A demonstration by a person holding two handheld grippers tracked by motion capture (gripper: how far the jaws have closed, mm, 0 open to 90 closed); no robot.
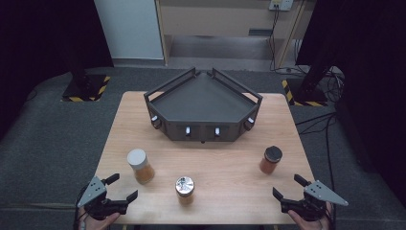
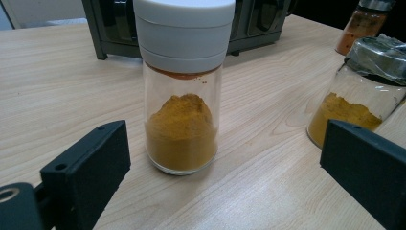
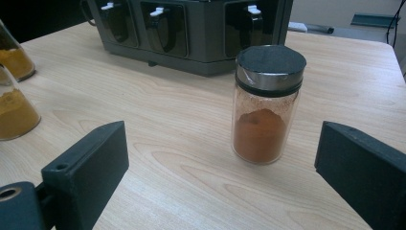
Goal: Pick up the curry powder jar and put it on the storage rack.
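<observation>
- White-capped jar (image 1: 139,165): clear glass, tall white plastic lid, heaped yellow-orange powder filling roughly its lower half; upright on the wooden table, near left.
- Black-capped jar (image 1: 271,159): clear glass, flat black lid over a chrome band, reddish-brown powder in its lower part, a dusting on the inner wall; upright, near right, well apart from the others.
- Silver-capped jar (image 1: 185,189): clear glass, shiny lid that may be wrapped in foil, yellow-orange powder at the bottom; upright, near centre, closest to the table's near edge.
</observation>
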